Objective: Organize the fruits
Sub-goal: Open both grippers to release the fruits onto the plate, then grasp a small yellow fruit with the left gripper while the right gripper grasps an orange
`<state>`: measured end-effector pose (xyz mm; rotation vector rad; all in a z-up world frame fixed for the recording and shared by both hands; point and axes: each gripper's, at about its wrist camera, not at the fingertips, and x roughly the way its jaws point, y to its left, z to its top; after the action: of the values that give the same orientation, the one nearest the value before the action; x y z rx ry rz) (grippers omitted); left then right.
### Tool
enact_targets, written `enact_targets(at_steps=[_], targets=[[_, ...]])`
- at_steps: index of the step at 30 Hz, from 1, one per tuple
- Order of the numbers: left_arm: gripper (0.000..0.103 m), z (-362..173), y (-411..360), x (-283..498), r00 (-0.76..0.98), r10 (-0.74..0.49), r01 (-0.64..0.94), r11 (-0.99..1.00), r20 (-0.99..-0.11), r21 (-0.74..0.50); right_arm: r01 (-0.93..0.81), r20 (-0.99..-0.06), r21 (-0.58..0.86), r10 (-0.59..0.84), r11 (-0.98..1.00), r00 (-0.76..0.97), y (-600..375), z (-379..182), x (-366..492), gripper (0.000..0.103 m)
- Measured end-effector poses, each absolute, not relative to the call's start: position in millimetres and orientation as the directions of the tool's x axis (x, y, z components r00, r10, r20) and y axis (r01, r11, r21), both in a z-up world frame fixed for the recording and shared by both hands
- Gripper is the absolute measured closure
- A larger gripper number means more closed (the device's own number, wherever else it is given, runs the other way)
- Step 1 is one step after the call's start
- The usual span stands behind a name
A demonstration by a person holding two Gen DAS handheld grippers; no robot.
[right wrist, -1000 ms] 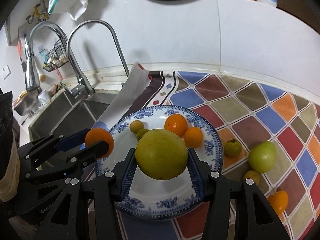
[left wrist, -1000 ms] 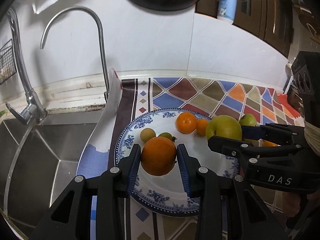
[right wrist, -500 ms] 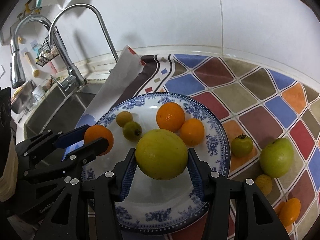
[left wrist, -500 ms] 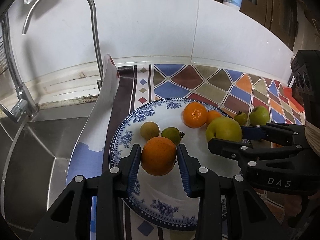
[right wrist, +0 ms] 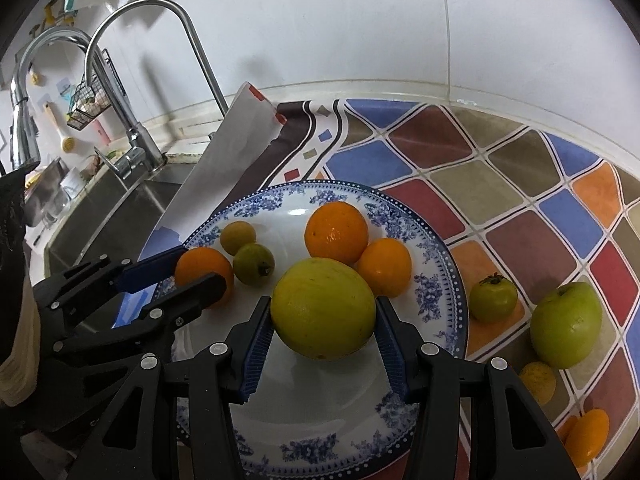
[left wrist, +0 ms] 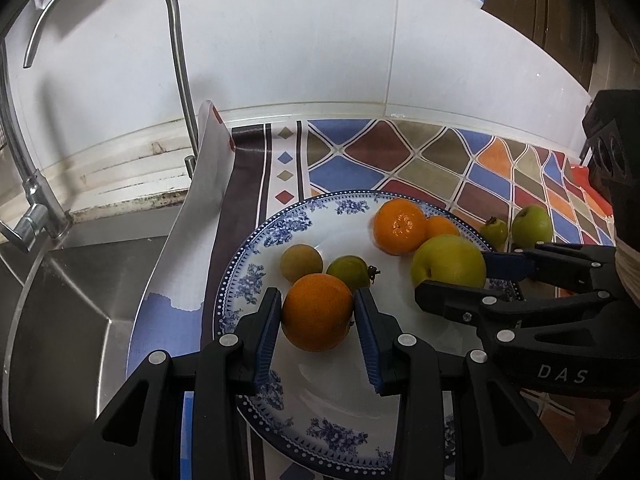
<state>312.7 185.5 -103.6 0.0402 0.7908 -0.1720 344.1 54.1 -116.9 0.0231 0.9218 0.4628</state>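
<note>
My left gripper (left wrist: 317,312) is shut on an orange (left wrist: 318,311) just over the left part of a blue-and-white plate (left wrist: 280,232). My right gripper (right wrist: 323,316) is shut on a big yellow-green fruit (right wrist: 323,314) over the plate's (right wrist: 432,280) middle. The plate holds two oranges (right wrist: 337,232) (right wrist: 385,267) and two small greenish fruits (right wrist: 238,237) (right wrist: 253,263). The right gripper and its fruit (left wrist: 448,266) also show in the left wrist view, and the left gripper's orange (right wrist: 204,268) shows in the right wrist view.
On the coloured checked cloth (right wrist: 500,208) right of the plate lie a small green fruit (right wrist: 493,297), a green apple (right wrist: 566,326), a small yellow fruit (right wrist: 538,378) and an orange one (right wrist: 587,436). A steel sink (left wrist: 68,312) and tap (left wrist: 176,64) are at the left.
Both grippers have come lower and closer over the plate, still holding their fruits. The fruits on the plate have not moved.
</note>
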Motion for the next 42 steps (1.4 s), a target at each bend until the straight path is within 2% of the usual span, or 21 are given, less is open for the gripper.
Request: enact_targets(at_steps=[25, 30, 42], targets=[[0.037, -42, 168, 248, 0.793, -0.142, 0.17, 0.985, -0.593, -0.008, -0.338, -0.654, 0.163, 0.358, 0.927, 0.667, 21, -53, 284, 0.051], [0.034, -31, 156, 232, 0.807, -0.159, 0.198, 0.98, -0.569, 0.006, -0.315, -0.629, 0.16, 0.343, 0.935, 0.698, 6, -40, 265, 0.048], [0.03, -18, 124, 207, 0.821, -0.199, 0.252, 0.967, -0.535, 0.028, -0.247, -0.602, 0.151, 0.287, 0.957, 0.745, -30, -27, 231, 0.048]])
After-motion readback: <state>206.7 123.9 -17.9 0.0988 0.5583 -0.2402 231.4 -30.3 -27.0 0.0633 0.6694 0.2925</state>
